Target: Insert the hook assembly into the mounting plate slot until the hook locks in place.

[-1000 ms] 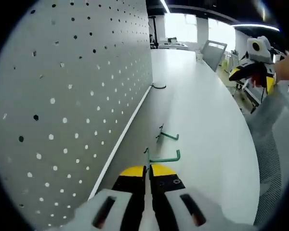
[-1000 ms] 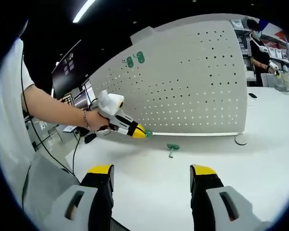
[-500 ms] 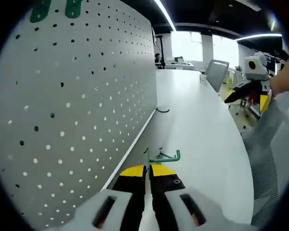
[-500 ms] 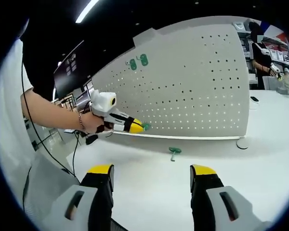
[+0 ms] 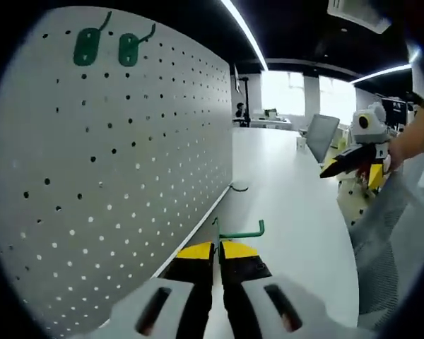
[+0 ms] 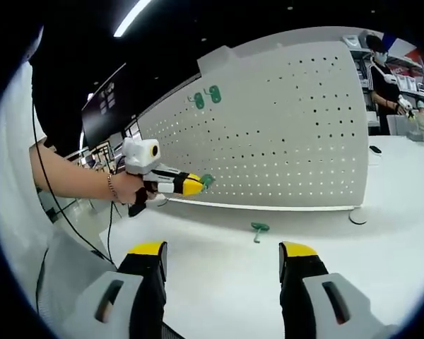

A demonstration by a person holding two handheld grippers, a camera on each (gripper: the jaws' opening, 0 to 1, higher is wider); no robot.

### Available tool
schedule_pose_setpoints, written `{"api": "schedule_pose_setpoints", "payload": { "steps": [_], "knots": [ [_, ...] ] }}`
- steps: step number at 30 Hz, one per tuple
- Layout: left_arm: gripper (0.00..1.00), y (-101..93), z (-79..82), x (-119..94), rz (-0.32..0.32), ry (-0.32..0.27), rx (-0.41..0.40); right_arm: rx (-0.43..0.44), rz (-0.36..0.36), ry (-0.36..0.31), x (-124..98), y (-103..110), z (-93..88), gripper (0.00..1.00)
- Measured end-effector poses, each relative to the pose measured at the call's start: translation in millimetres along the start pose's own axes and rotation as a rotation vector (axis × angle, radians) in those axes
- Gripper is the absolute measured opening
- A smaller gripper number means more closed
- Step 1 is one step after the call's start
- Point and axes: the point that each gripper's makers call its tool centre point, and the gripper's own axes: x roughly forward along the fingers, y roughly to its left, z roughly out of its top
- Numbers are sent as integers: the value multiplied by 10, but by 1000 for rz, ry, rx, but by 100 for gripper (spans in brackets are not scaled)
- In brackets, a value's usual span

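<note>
Bare tabletop (image 6: 318, 233) ahead, pegboard (image 5: 113, 176) walling one side (upright)

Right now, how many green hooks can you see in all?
4: two hung on the pegboard's upper part, one in the left gripper, one lying on the table.

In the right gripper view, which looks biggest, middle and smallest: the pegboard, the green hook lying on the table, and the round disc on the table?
1. Pegboard, by far the biggest.
2. Round disc and green hook on the table: both look tiny and nearly alike, so I can't rank them.
</note>
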Motion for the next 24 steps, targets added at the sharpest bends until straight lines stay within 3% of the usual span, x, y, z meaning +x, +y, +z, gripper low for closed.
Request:
{"api": "schedule_pose_setpoints", "payload": {
  "steps": [24],
  "knots": [
    [2, -74, 678, -537, 65, -247, -52, 2, 25, -32, 36, 60, 98, 62]
  ]
}}
